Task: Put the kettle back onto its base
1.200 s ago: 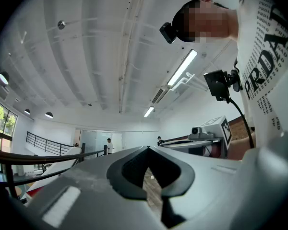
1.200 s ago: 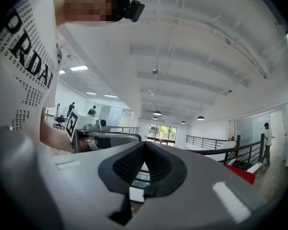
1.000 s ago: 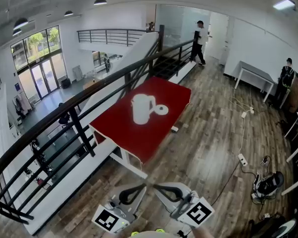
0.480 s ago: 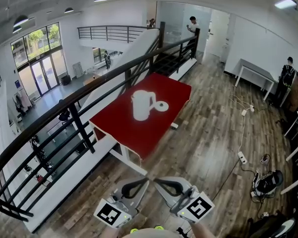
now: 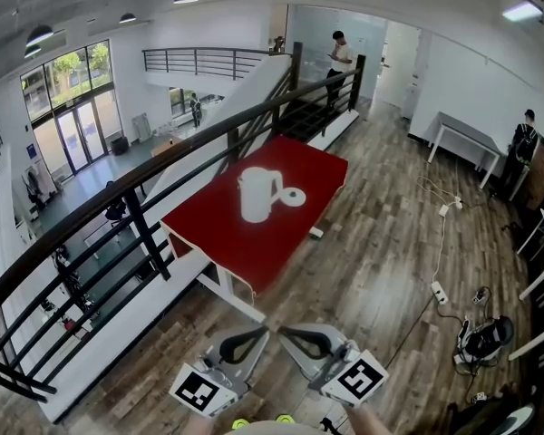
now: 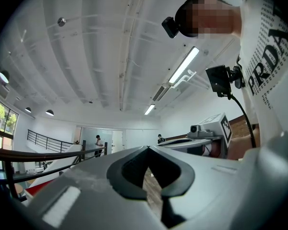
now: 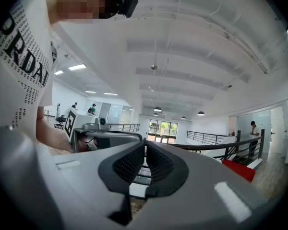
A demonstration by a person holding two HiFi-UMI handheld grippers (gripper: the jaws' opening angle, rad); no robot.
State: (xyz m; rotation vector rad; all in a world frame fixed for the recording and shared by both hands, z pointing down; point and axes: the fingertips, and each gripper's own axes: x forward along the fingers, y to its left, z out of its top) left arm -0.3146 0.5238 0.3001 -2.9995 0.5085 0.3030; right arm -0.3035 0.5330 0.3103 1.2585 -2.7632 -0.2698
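Little has shifted since the earlier frame: both grippers sit a touch further left at the bottom of the head view, and the person by the far railing (image 5: 337,62) has walked leftward along it. The kettle and its base have not been touched.

The left gripper (image 5: 264,332) is clenched with nothing between its jaws; its own view shows the tips meeting on empty air. The right gripper (image 5: 283,331) is likewise closed and empty, its ribbed pads pressed together. Both are held close to the body with their tips angled toward each other, which looks like a carrying posture for walking up rather than a reach.

The white kettle (image 5: 257,193) stands upright on the red table (image 5: 254,256), well ahead of both grippers and beyond a stretch of wooden floor (image 5: 381,270). The round base (image 5: 294,197) lies just beside the kettle, on the right gripper's side (whether the two touch is too small to tell). That nearness should keep the transfer short: a lift and a small sideways move.

The task has probably not started; the approach comes first, and the jaws must open before either can take the handle.
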